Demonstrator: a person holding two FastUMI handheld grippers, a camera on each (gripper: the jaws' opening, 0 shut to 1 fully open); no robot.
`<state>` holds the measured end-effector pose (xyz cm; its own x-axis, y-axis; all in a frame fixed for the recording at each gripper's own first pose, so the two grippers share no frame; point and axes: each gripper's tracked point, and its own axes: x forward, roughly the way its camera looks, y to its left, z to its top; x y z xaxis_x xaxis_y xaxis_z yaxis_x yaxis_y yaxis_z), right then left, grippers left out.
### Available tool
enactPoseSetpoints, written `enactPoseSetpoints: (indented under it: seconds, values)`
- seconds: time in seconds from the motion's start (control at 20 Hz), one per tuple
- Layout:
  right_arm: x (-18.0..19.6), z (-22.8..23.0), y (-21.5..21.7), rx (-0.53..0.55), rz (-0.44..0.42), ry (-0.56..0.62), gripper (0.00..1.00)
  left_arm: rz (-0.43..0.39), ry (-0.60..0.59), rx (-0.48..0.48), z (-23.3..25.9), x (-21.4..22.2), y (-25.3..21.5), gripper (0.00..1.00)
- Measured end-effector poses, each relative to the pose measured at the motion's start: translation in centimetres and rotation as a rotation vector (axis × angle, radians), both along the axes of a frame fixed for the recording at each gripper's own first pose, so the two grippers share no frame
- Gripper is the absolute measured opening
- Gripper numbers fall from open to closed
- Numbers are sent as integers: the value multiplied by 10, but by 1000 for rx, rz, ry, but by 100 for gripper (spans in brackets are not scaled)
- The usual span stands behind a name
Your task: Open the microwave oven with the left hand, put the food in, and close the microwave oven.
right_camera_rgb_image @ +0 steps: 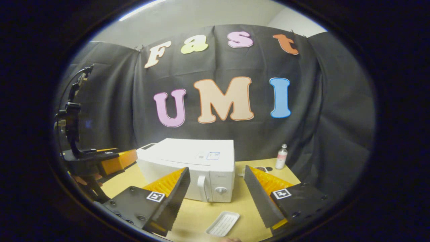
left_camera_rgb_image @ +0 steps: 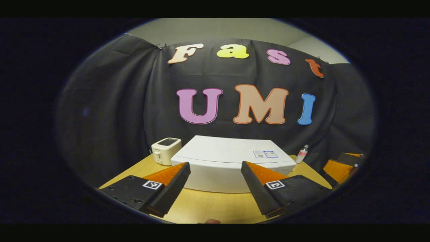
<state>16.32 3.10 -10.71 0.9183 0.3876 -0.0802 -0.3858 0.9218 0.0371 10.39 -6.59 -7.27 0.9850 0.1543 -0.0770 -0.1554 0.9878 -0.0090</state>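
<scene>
With both tools gaping empty, the left tool (left_camera_rgb_image: 215, 183) should be guided to the microwave (right_camera_rgb_image: 188, 168) door handle (right_camera_rgb_image: 201, 188) at 12 o'clock.

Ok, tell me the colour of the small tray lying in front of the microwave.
White. The ribbed tray shows best in the right gripper view, on the wooden table.
</scene>
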Motion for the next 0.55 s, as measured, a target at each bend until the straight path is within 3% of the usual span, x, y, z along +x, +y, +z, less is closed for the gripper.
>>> enactPoseSetpoints:
  seconds: [0.1,0.45,0.5,0.55]
  values:
    - [-4,14,5,13,6,-28,92,-3,-11,18,10,-5,3,93]
    - [-18,29,5,30,-23,-55,91,-44,-9,110,17,-14,1,96]
    - [-20,30,4,34,-38,-51,99,-59,-12,111,18,-14,0,96]
    - [-22,30,3,37,-54,-51,91,-78,-12,108,17,-15,-2,95]
